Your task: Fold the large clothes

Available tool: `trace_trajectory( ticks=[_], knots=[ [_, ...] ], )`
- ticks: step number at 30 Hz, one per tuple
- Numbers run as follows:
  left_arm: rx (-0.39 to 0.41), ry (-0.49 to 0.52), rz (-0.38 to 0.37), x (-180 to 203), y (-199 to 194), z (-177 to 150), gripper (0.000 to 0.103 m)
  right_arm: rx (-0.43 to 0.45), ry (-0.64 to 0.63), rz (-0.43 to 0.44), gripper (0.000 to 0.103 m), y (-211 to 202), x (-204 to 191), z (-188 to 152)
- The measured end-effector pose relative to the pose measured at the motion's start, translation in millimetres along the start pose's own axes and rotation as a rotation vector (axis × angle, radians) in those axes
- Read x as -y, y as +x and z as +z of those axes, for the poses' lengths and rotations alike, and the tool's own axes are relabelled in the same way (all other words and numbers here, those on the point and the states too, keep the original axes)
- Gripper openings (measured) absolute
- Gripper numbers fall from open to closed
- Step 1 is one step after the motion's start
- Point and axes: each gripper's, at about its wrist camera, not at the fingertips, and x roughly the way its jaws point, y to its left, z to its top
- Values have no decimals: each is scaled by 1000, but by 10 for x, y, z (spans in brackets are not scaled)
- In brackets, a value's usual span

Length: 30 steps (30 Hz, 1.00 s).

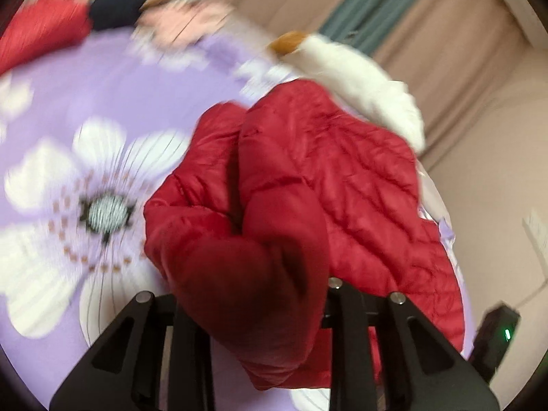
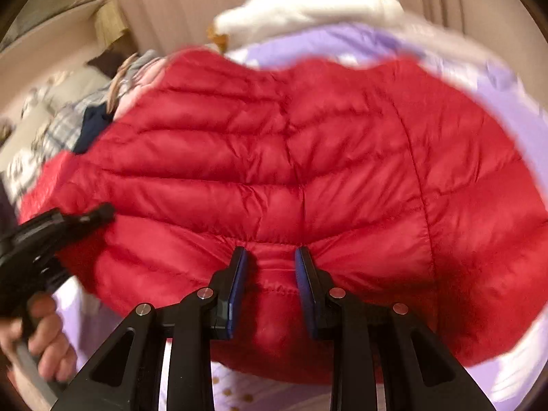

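- Right tongs (image 2: 270, 257) pinch the red jacket's (image 2: 274, 157) hem; the jacket spreads ahead.
- Left tongs (image 1: 250, 311) pinch a bunched jacket fold, bed (image 1: 61, 102) beneath.

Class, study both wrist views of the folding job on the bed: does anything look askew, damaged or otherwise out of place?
Nothing looks damaged or spilled. The red quilted puffer jacket is bunched and lifted off the purple floral bedsheet rather than lying flat, pinched by both the right gripper and the left gripper. A loose heap of other clothes sits at the far edge.
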Motion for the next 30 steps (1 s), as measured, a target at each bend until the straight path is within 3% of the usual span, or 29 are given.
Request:
trace_trajectory(
  ticks=[4, 10, 14, 15, 19, 21, 22, 26, 30],
  knots=[
    [79, 128, -25, 346, -163, -58, 26, -4, 31, 75, 26, 42, 137, 21],
    [118, 205, -107, 808, -310, -74, 27, 31, 6, 60, 26, 4, 100, -19],
    [116, 282, -36, 1105, -270, -105, 29, 9, 81, 51, 27, -274, 213, -8],
    [103, 295, -31, 1154, -255, -117, 30, 24, 94, 29, 29, -417, 263, -5],
    [83, 356, -40, 1304, -251, -193, 30, 222, 59, -156, 69, -1028, 503, -63],
    [46, 414, -47, 1410, -212, -274, 31, 288, 175, -233, 69, -1239, 812, -88],
    [19, 439, -58, 1466, -182, -337, 33, 303, 250, -230, 69, -1305, 1001, -108],
    [-61, 488, -86, 1702, -6, -535, 35, 304, 415, -284, 70, -1440, 1465, -181],
    [-64, 575, -59, 1920, 132, -728, 40, 364, 468, -212, 79, -1580, 1621, -194]
  ],
)
